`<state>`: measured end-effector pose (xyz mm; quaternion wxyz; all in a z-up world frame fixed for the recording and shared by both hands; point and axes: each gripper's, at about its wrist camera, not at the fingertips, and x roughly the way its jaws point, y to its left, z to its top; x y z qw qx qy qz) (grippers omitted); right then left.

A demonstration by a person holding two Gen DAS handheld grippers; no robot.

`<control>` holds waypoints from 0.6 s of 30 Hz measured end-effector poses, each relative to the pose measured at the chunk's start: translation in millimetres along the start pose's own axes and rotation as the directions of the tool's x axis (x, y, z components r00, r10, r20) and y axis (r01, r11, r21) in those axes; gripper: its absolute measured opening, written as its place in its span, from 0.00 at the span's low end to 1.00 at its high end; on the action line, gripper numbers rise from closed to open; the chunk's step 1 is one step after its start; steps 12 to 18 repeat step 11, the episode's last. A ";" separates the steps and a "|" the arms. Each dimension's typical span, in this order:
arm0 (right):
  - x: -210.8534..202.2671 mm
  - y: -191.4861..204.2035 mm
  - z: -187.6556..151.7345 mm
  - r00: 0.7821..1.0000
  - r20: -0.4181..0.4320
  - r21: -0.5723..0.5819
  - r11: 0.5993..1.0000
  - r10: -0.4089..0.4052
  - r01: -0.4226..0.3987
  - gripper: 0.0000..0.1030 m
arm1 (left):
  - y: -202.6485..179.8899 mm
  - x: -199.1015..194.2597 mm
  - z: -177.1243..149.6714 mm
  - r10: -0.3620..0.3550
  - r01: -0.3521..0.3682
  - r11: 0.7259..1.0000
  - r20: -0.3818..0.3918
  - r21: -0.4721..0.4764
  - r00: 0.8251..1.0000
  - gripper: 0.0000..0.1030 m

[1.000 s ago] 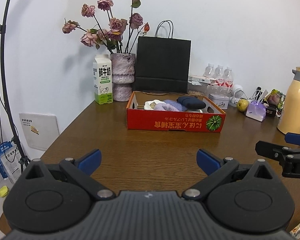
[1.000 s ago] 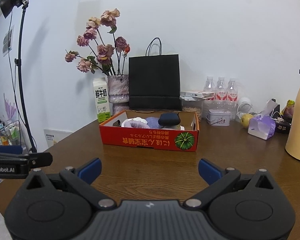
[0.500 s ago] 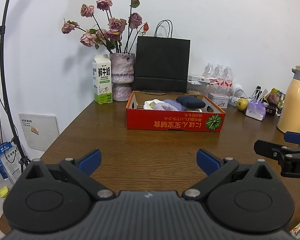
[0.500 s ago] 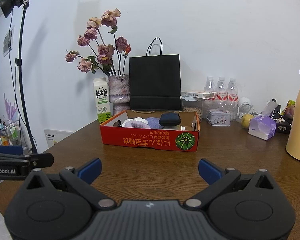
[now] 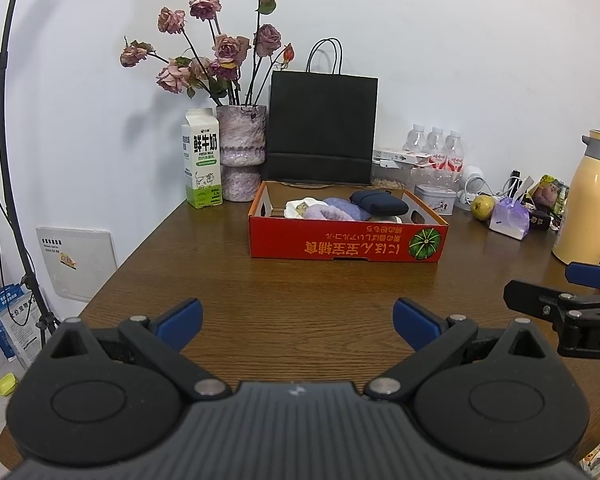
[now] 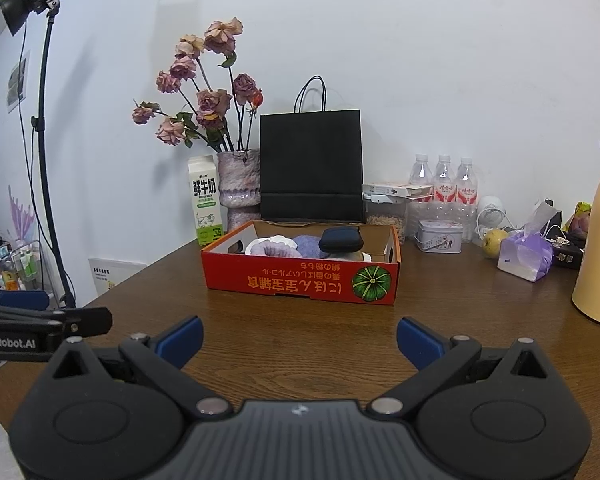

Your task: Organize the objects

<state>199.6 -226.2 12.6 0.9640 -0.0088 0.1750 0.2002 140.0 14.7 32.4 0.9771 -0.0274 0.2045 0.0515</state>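
A red cardboard box (image 5: 340,242) (image 6: 296,282) sits mid-table, holding a dark blue pouch (image 5: 378,202) (image 6: 340,239), a lavender cloth (image 5: 332,213) (image 6: 306,245) and a white item (image 5: 298,206) (image 6: 270,245). My left gripper (image 5: 298,320) hovers open over the near table edge, well short of the box, nothing between its blue pads. My right gripper (image 6: 300,338) is likewise open and empty, at about the same distance from the box. Each gripper shows at the edge of the other's view.
Along the back wall stand a milk carton (image 5: 202,158), a vase of dried roses (image 5: 242,152), a black paper bag (image 5: 322,128), water bottles (image 5: 436,156), a tin (image 5: 436,199), a pear (image 5: 483,207), a purple tissue pack (image 5: 510,220) and a yellow thermos (image 5: 588,200). A light stand (image 6: 44,140) rises left.
Both grippers have drifted very slightly; the scene looks nearly the same. Nothing was taken hold of or let go.
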 end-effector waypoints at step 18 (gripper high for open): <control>0.9 0.5 -0.9 1.000 -0.005 -0.004 1.000 0.000 0.000 1.00 | -4.3 -1.5 -0.4 -0.018 0.018 1.000 0.008 0.019 1.000 1.00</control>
